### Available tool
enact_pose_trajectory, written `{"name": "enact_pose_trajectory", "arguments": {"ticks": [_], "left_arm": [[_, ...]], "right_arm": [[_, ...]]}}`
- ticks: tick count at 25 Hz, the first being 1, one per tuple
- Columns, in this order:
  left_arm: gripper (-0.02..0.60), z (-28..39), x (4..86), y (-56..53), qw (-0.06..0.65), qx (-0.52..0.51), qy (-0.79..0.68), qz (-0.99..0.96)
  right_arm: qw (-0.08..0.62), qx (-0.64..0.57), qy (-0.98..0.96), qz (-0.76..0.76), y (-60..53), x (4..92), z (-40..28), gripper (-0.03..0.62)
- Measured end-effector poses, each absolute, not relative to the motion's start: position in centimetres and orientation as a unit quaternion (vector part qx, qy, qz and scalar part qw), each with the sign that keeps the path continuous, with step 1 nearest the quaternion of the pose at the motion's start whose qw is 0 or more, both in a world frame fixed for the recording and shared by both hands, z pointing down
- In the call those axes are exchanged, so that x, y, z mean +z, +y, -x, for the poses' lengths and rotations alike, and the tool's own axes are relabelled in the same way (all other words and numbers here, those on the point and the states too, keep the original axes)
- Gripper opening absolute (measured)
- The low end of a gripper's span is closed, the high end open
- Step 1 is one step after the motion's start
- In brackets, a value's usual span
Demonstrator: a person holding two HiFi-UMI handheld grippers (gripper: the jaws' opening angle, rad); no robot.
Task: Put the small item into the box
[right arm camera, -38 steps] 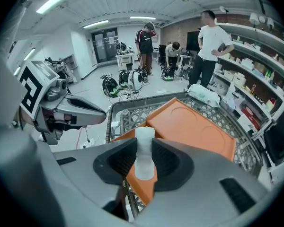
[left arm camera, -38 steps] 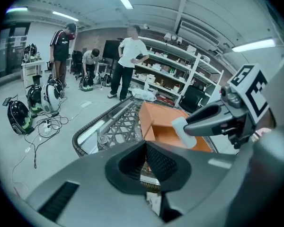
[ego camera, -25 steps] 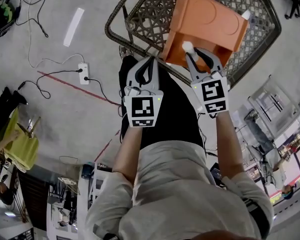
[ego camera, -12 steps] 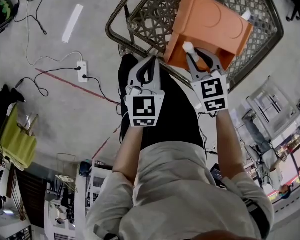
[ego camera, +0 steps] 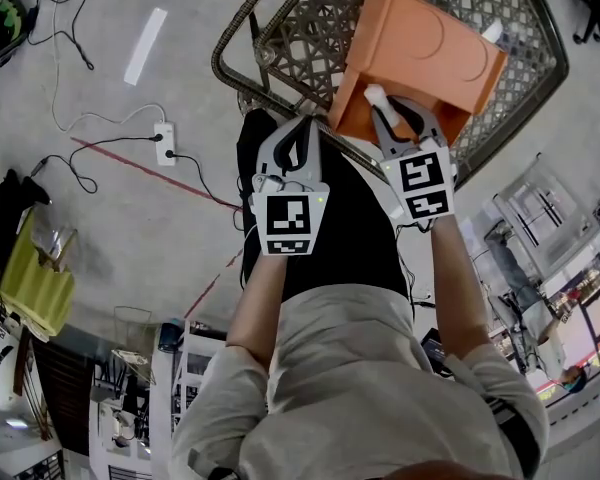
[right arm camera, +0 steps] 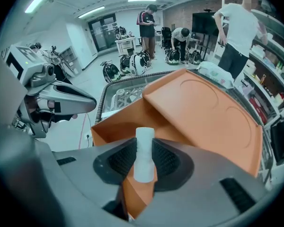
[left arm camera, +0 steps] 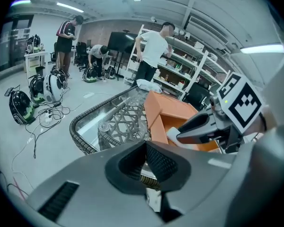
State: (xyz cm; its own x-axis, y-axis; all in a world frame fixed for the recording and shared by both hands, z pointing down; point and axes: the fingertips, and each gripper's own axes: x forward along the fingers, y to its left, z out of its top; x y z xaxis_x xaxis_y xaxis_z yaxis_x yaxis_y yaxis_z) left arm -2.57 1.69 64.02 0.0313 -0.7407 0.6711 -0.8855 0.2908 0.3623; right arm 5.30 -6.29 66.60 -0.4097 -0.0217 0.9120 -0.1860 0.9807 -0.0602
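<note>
The right hand-held gripper [right arm camera: 143,163] has its ribbed pads pressed on a small white cylinder [ego camera: 375,93]. It holds this small item upright, one end poking out past the fingertips. The item hangs right at the near corner of the orange box [ego camera: 412,46], about over its rim and not down inside. The box sits on a wicker-edged counter [ego camera: 226,60] with a lattice pattern showing under its glass top. Its lid [right arm camera: 206,110] is tipped up and back, so the inside is open towards the gripper. The left hand-held gripper [left arm camera: 144,161] is off to the side, short of the counter's edge. Its dark pads are brought together with nothing between them. Both of the person's bare forearms reach forward from a grey shirt. A white power strip [ego camera: 165,140] lies on the concrete floor with cables trailing from it. Further back, a few people [left arm camera: 152,48] stand by the shelves.
</note>
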Motion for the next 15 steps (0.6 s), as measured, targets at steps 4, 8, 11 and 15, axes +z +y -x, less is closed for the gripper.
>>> {"name": "enact_pose_trajectory", "arguments": {"ticks": [4,8,11,15], "left_arm": [[0.009,2.6,63.8,1.6,0.41,0.091,-0.689,-0.591],[0.008,2.8,63.2,1.6,0.408,0.089,-0.689,-0.593],[0.009,3.0,62.6,1.5,0.402,0.088,-0.689,-0.597],[0.008,3.1,61.1,1.1,0.393,0.09,-0.685,-0.607]], "right_arm": [[0.535,0.081,-0.838,-0.068,-6.4,66.5,-5.2,0.104],[0.524,0.083,-0.844,-0.08,-6.7,65.8,-5.1,0.133],[0.513,0.086,-0.849,-0.09,-6.8,65.1,-5.1,0.141],[0.494,0.091,-0.857,-0.112,-7.1,63.2,-5.1,0.14]]}}
